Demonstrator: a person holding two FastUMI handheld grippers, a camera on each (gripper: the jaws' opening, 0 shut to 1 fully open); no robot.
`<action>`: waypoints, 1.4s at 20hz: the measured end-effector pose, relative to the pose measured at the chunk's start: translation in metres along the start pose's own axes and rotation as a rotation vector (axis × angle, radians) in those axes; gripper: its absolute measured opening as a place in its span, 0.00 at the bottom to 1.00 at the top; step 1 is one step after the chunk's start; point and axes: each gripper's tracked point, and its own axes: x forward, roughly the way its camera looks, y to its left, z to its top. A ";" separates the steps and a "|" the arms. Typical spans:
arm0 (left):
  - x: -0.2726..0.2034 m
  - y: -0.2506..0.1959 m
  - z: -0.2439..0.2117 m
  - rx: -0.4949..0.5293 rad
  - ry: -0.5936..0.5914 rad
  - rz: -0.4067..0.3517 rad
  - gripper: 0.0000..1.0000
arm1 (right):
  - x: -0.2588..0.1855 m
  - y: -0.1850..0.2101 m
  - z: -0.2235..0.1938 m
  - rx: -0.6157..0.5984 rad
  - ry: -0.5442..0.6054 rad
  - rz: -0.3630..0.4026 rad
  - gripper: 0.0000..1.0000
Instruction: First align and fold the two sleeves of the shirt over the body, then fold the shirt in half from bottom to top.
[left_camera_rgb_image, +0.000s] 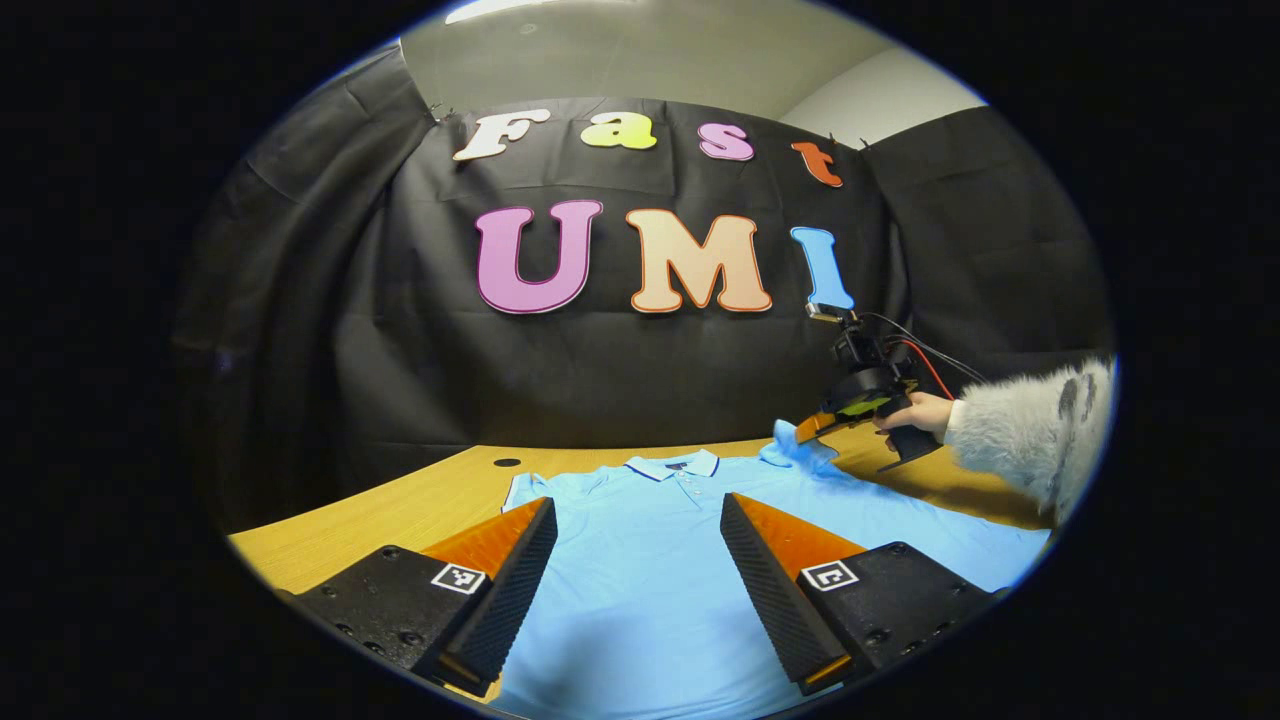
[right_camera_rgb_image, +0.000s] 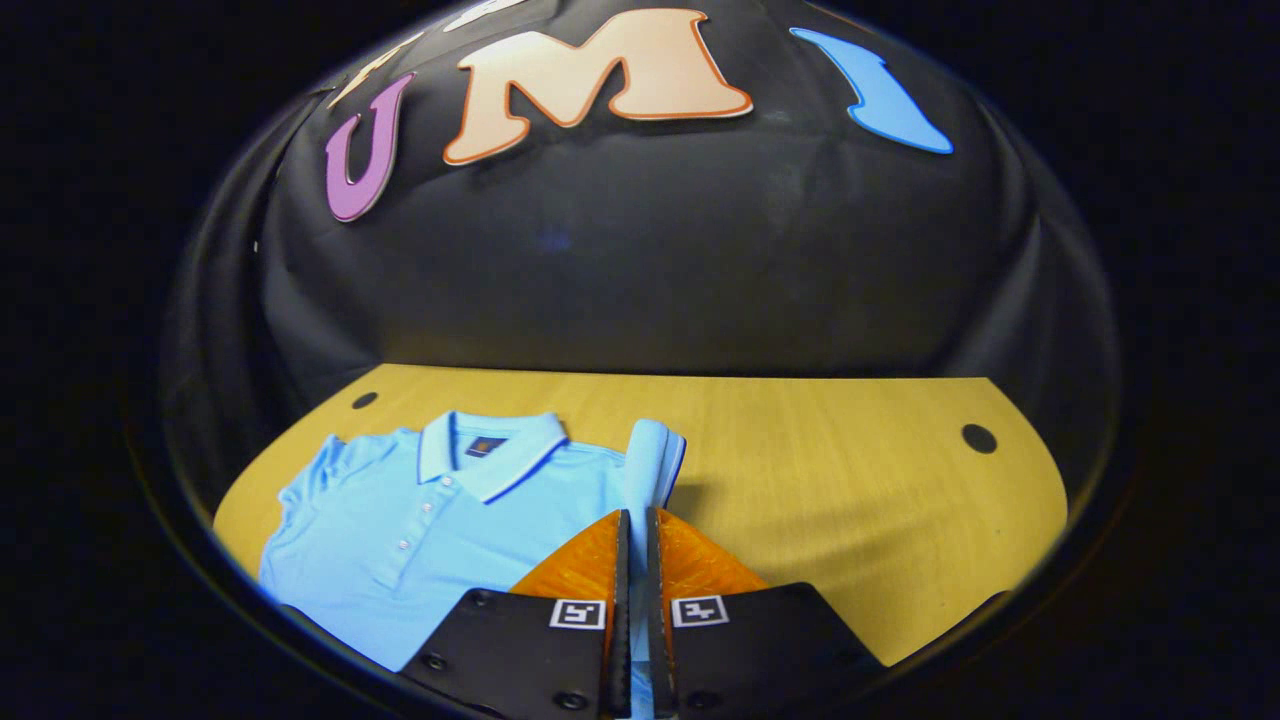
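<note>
Nearest the lens, the left tool (left_camera_rgb_image: 638, 575) hangs just above the lower body of the light blue shirt (left_camera_rgb_image: 640, 560), its fingers spread wide and touching nothing. That shirt lies face up and mostly flat on the wooden table (right_camera_rgb_image: 830, 470), collar (right_camera_rgb_image: 490, 455) toward the booth wall. Beside the collar, the right tool (right_camera_rgb_image: 636, 560) is pinched tight on the sleeve (right_camera_rgb_image: 650, 460), which stands up between its fingers above the shoulder; in the left gripper view a hand (left_camera_rgb_image: 915, 412) holds it there. My guess is that this is the first sleeve fold, barely begun. The risk is drag: pulling the sleeve across while nothing pins the body could slide the whole shirt or rumple the shoulder, giving a crooked fold. A thin pinch could also slip free midway.
</note>
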 end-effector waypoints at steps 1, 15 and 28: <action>-0.001 0.000 0.000 0.000 0.000 0.000 0.98 | 0.000 0.011 -0.003 0.037 0.015 0.035 0.10; 0.000 0.002 0.000 0.000 0.002 0.014 0.98 | -0.039 0.097 -0.009 0.092 0.018 0.326 0.91; 0.013 0.007 0.000 -0.005 0.111 -0.061 0.96 | -0.202 0.058 -0.032 0.003 -0.270 0.223 0.98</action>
